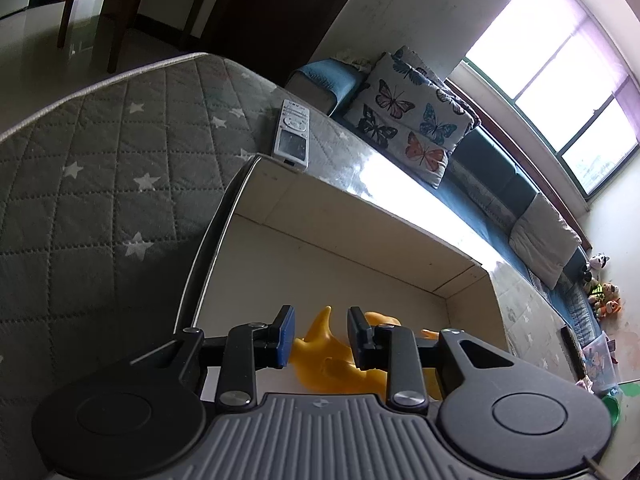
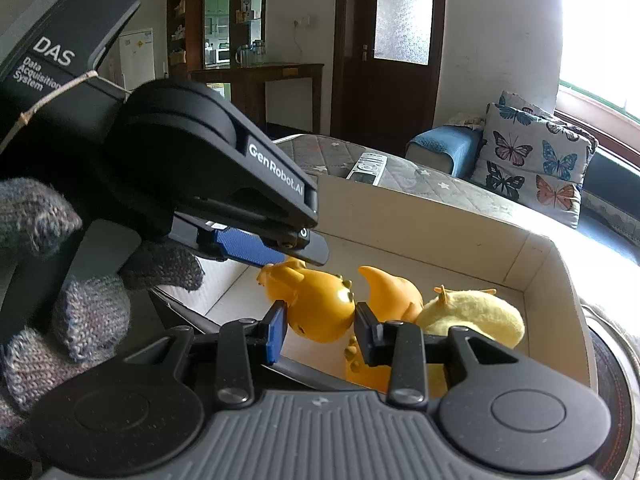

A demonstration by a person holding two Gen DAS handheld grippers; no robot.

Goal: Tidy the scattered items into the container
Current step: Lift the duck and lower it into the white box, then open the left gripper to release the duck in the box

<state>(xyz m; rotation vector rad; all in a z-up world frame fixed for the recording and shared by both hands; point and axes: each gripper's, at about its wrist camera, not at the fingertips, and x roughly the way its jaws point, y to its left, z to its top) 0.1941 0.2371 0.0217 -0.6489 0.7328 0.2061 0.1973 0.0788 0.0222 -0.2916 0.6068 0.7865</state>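
A cardboard box sits on a grey star-quilted mattress. Inside lie orange plastic toy figures and a pale yellow plush toy. My left gripper is open over the box, with an orange toy below and between its fingers, not clamped. It also shows in the right wrist view, held by a gloved hand. My right gripper is open at the box's near edge, with an orange toy's round body in the gap between its fingers. A silver remote control lies on the mattress beyond the box.
A butterfly-print cushion and a blue sofa stand behind the mattress under a window. Small plush toys sit at the far right. A dark wooden door and a cabinet are at the back.
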